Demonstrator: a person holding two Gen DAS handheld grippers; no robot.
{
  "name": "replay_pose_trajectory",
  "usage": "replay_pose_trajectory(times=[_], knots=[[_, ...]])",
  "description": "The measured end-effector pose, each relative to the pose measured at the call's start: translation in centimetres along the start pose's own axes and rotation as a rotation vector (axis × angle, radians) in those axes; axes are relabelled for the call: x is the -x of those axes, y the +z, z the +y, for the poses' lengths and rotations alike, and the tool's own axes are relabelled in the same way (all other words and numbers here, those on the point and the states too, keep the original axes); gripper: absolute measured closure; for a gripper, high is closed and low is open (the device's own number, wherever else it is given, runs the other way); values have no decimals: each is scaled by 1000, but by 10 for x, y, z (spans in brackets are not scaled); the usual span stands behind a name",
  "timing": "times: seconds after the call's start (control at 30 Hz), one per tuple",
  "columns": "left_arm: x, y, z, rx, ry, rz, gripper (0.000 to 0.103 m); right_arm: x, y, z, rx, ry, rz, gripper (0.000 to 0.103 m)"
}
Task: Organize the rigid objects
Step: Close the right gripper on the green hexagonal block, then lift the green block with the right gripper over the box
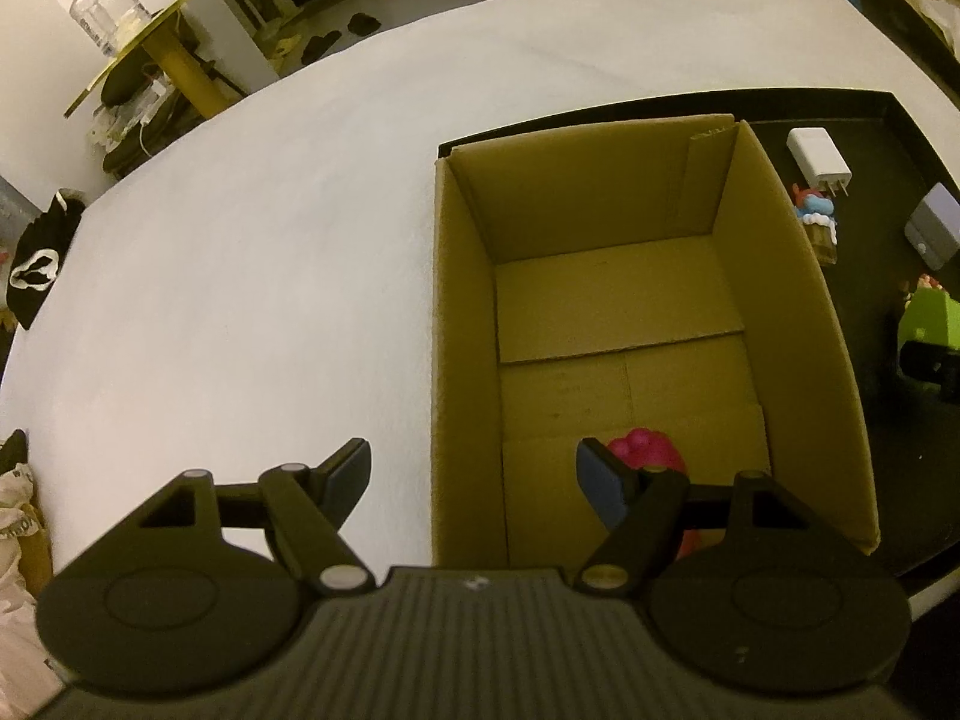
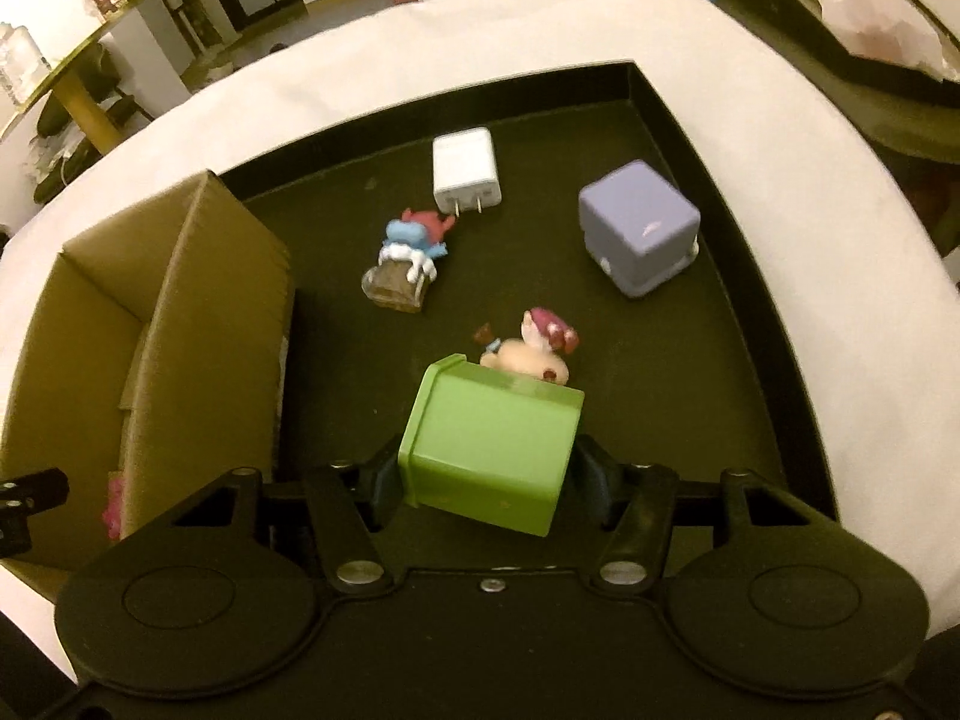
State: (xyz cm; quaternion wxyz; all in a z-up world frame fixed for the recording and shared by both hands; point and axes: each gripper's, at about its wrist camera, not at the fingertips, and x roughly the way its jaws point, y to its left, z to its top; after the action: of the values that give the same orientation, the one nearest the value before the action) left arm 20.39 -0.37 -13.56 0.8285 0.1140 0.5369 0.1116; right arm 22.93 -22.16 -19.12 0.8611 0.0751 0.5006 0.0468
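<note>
My right gripper (image 2: 487, 477) is shut on a green box (image 2: 489, 444) and holds it above the black tray (image 2: 774, 324). On the tray lie a white charger (image 2: 467, 168), a purple cube (image 2: 639, 225), a blue figurine (image 2: 408, 255) and a pink-haired figurine (image 2: 534, 351). My left gripper (image 1: 474, 477) is open and empty over the near left wall of the open cardboard box (image 1: 462, 312). A pink toy (image 1: 648, 450) lies in the box behind the right finger.
The box stands in the tray's left part (image 2: 174, 324). Tray and box rest on a white cloth surface (image 1: 240, 252). A gold round table (image 1: 144, 42) and clutter stand beyond the far left edge.
</note>
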Motion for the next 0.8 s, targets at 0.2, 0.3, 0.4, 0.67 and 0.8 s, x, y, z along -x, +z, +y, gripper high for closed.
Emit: replay_pose_trajectory(times=[0.2,0.3,0.4,0.67,0.8], knots=[[1,-1,5,17,-16,-7,29,14,10,8,36,-12,-45,47],[1,-2,8,25,-26,-9,29,20,17,14,58,-14,-71,47],[2,-3,12,36,-38,-13,29,26,23,22,84,-16,-99,47],[1,-5,20,70,-70,-19,29,34,36,45,167,-11,-157,47],[1,-7,24,89,-86,-19,29,41,36,59,211,-9,-180,47]])
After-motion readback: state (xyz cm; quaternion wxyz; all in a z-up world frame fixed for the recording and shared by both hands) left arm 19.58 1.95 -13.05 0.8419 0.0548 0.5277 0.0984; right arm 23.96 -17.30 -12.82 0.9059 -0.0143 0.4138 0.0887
